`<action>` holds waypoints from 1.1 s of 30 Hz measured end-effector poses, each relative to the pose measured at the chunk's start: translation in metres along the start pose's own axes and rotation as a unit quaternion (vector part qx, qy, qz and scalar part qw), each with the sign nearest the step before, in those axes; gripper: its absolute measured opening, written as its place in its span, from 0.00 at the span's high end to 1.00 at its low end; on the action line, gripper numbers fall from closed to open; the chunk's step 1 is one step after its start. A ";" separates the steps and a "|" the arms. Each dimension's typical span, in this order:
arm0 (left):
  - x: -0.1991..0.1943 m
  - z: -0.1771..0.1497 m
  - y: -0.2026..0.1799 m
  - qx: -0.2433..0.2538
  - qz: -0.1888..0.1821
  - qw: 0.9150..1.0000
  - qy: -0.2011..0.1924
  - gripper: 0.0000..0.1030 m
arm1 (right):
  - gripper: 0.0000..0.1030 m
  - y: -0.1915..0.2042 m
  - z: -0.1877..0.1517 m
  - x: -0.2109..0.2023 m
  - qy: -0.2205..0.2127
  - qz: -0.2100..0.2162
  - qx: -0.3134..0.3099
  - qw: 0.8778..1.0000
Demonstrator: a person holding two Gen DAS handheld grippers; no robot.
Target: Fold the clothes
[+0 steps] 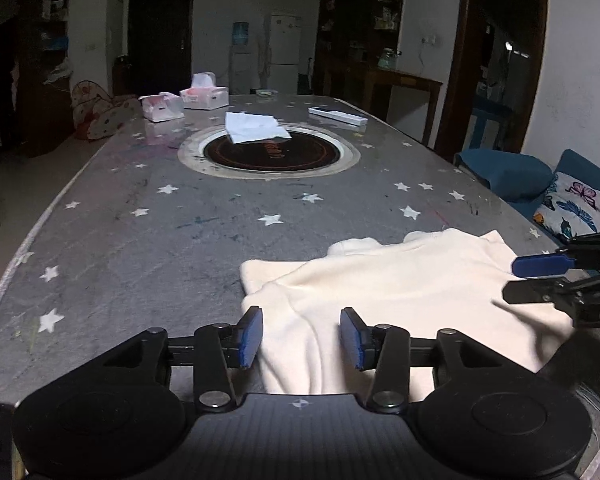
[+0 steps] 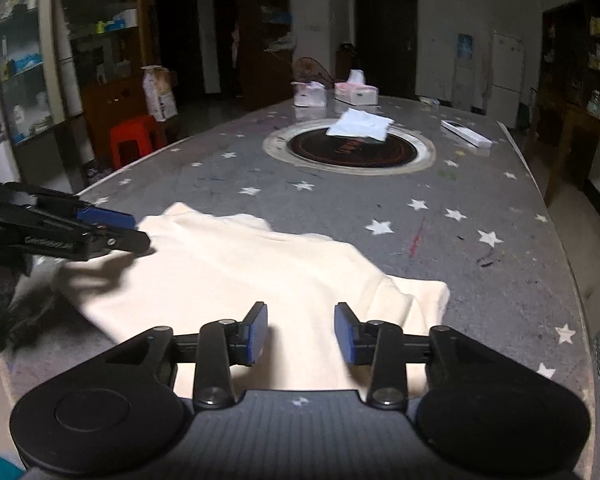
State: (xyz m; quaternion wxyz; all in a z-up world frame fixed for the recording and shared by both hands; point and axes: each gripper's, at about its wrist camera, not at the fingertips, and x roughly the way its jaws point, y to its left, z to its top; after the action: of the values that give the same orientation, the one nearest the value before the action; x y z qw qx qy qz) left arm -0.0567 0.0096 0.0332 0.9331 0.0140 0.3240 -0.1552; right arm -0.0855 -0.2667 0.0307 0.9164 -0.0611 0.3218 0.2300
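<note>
Tissues point(image 1: 256, 128) lie beyond cream garment point(image 1: 380, 292) on table point(image 1: 140, 248).

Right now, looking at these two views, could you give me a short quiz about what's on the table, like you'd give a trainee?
1. True or false: the left hand-held gripper is open, with the cream garment beneath it.
2. What lies partly on the round black inset in the table?
A. a white folded cloth
B. a red stool
C. a butterfly cushion
3. Fill in: the right hand-held gripper hovers over the garment with its fingers ____.

Key:
1. True.
2. A, the white folded cloth.
3. Open.
</note>
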 end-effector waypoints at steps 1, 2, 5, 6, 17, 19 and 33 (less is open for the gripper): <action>-0.002 -0.002 0.001 -0.003 0.000 1.000 0.001 0.54 | 0.60 0.004 -0.002 -0.002 0.000 0.004 -0.005 1.000; -0.004 -0.005 0.002 -0.006 0.001 1.000 0.002 0.54 | 0.58 0.008 -0.004 -0.004 -0.001 0.007 -0.011 1.000; -0.010 -0.014 0.003 -0.014 0.002 1.000 0.006 0.52 | 0.57 0.021 -0.010 -0.011 -0.002 0.018 -0.027 0.999; -0.011 -0.016 0.004 -0.016 0.003 1.000 0.008 0.52 | 0.54 0.023 -0.013 -0.011 -0.001 0.020 -0.028 0.999; -0.016 -0.016 -0.003 -0.036 0.015 0.999 0.019 0.34 | 0.40 0.026 -0.022 -0.018 -0.007 0.017 -0.009 1.000; -0.017 -0.018 -0.007 -0.038 0.017 0.999 0.023 0.33 | 0.39 0.029 -0.025 -0.015 -0.005 0.018 -0.007 1.000; -0.027 -0.030 -0.026 -0.002 0.029 0.999 0.014 0.20 | 0.35 0.067 -0.019 0.003 -0.024 0.015 -0.059 0.998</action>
State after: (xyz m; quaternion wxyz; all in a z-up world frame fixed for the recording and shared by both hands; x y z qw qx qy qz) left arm -0.1026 -0.0040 0.0280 0.9324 0.0239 0.3371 -0.1278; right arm -0.1252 -0.2116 0.0160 0.9152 -0.1044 0.2865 0.2636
